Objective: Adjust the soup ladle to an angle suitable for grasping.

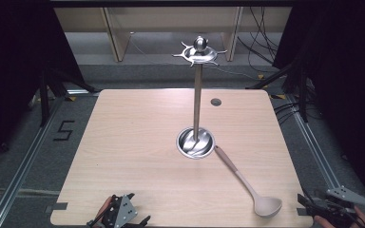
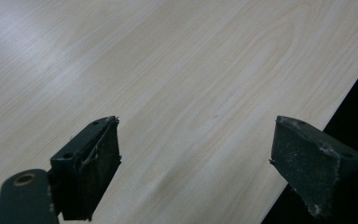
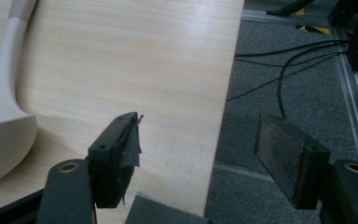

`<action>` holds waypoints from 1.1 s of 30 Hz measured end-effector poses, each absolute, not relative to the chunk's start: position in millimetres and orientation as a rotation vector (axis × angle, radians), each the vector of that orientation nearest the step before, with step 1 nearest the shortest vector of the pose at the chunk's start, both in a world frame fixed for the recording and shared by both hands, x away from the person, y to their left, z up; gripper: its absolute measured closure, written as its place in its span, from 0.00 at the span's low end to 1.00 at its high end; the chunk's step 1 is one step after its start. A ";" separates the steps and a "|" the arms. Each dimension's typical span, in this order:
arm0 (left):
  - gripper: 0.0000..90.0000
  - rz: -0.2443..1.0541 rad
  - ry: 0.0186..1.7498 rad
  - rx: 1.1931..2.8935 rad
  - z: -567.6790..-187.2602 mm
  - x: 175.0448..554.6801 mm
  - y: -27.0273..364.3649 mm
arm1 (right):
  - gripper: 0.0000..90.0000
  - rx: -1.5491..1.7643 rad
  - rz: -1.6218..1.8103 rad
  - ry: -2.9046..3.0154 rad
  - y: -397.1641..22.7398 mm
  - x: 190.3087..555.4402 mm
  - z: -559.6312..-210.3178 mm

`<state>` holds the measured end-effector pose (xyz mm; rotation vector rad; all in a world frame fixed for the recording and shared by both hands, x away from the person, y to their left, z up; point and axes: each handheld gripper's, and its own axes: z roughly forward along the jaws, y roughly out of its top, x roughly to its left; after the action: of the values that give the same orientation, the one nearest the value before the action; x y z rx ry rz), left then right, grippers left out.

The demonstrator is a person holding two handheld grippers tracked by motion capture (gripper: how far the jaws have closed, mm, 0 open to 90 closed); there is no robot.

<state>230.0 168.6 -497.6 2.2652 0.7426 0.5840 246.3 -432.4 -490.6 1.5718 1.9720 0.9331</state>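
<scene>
A beige ladle [image 1: 250,186] lies on the wooden table [image 1: 138,142], its handle end against the base of a steel utensil stand [image 1: 197,95] and its bowl near the front right corner. The stand's pole rises from a round dish [image 1: 196,142] to a ring of hooks [image 1: 199,52]. My left gripper [image 1: 133,209] sits at the table's front edge, left of centre, open over bare wood [image 2: 196,140]. My right gripper [image 1: 309,205] hovers at the front right corner, open, its jaws astride the table's right edge [image 3: 198,140]. The ladle's bowl [image 3: 2,140] lies just left of it.
A small dark round grommet [image 1: 216,101] sits in the table behind the stand. Grey floor with black cables [image 3: 289,60] and an aluminium rail [image 3: 354,93] lies right of the table. Wooden furniture legs [image 1: 116,33] stand behind.
</scene>
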 end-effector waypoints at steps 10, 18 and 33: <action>0.16 0.610 0.706 2.269 -497.7 232.4 169.0 | 0.35 1.542 0.931 1.974 -433.1 246.7 -487.5; 0.16 0.610 0.706 2.269 -497.8 232.5 168.9 | 0.36 1.551 0.958 1.966 -430.4 246.9 -482.5; 0.16 0.602 0.742 2.238 -501.0 232.4 166.8 | 0.36 1.499 1.004 1.993 -413.2 253.9 -458.5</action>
<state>232.4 166.8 -501.0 2.2375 0.7424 0.6022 253.9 -413.2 -458.5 1.4986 1.9929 1.0036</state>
